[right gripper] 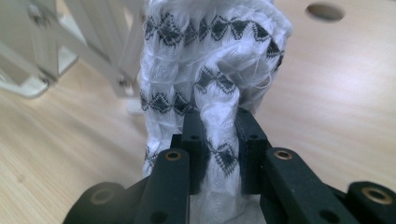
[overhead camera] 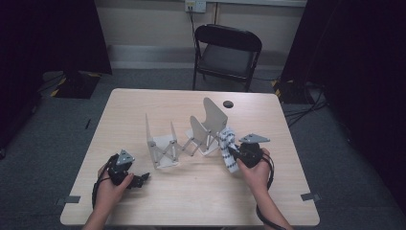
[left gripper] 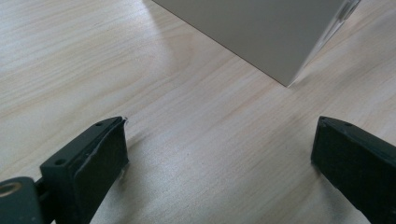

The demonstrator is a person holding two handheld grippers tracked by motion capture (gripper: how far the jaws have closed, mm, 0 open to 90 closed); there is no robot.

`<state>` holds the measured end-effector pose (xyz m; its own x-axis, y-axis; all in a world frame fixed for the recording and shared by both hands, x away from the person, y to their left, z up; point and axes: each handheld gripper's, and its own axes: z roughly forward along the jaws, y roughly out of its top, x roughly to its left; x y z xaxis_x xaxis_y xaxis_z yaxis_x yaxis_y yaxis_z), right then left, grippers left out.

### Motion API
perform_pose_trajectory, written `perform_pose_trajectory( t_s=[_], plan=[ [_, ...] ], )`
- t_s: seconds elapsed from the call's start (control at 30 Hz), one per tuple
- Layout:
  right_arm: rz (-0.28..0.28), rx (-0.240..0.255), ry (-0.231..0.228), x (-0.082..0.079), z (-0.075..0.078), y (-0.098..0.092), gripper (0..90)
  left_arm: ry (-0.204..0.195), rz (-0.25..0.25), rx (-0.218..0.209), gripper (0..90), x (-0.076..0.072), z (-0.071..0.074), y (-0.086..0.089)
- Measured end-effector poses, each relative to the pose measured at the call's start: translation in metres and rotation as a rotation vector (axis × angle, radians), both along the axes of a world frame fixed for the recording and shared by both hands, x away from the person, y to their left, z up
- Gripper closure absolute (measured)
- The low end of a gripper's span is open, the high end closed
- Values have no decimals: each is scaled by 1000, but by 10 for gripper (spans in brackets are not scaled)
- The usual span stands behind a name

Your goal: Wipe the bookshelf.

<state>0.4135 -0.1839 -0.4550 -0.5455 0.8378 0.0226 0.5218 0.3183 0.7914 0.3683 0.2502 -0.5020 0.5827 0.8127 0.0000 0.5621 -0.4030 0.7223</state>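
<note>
A white fluffy sock with black diamond bands (overhead camera: 227, 146) (right gripper: 210, 60) hangs in my right gripper (overhead camera: 233, 153) (right gripper: 215, 116), whose jaws are shut on a fold of it, just right of the rack. The grey expanding rack (overhead camera: 184, 139) with upright plates and scissor links stands mid-table. Near the front left, my left gripper (overhead camera: 141, 179) (left gripper: 219, 149) rests low over the bare wood, open with nothing between its fingers (left gripper: 100, 154). One grey rack plate (left gripper: 261, 32) stands just beyond it.
The light wooden table (overhead camera: 143, 105) has a round cable hole (overhead camera: 228, 104) (right gripper: 325, 11) at the back right. A black folding chair (overhead camera: 225, 52) stands behind the table. Dark curtains hang at both sides, and cables lie on the floor at right.
</note>
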Motion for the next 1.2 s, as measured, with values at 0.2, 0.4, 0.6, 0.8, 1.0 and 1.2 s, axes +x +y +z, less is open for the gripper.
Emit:
perform_pose_trajectory(
  t_s=[0.2,0.4,0.6,0.8,1.0,1.2],
  plan=[
    [37,-55,42,0,-22,12,766,0,0,0,33,0,0,0],
    [58,-90,66,-6,-32,7,765,0,0,0,33,0,0,0],
    [51,-44,61,-18,-23,-6,765,0,0,0,33,0,0,0],
    [33,7,-7,-24,5,-17,765,0,0,1,33,0,0,0],
    [26,64,-104,-24,45,-20,765,0,0,1,33,0,0,0],
    [51,57,-129,-17,57,-1,765,0,0,1,33,0,0,0]
  ],
)
